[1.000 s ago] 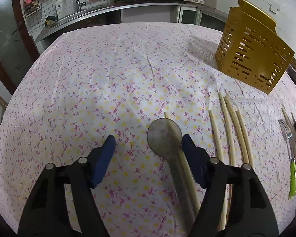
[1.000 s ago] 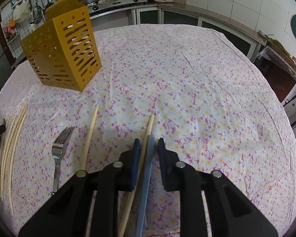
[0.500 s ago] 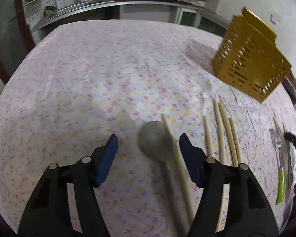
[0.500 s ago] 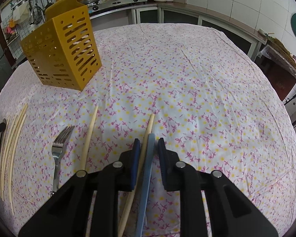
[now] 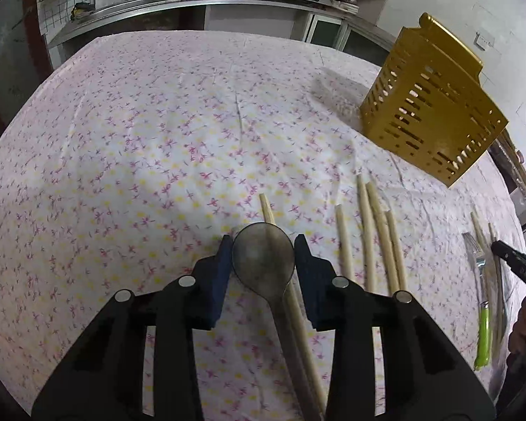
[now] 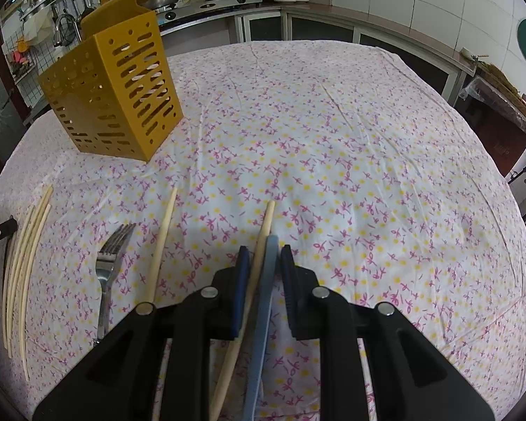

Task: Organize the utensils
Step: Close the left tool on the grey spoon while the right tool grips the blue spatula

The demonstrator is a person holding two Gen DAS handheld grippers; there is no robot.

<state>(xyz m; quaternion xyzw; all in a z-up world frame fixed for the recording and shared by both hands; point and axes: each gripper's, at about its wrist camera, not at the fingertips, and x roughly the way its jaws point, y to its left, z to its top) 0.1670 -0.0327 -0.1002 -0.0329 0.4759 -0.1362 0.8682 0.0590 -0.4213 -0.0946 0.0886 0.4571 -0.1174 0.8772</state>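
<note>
While the spoon [image 5: 263,258] lies on the table [image 5: 157,133], handle running back toward the camera, the left tool [image 5: 263,256] pinches its bowl from both sides (lift looks next). Right tool [image 6: 265,263] is clamped on a chopstick [image 6: 264,224] and a blue strip [image 6: 268,273]; the yellow caddy [image 5: 431,105] stands far right.
</note>
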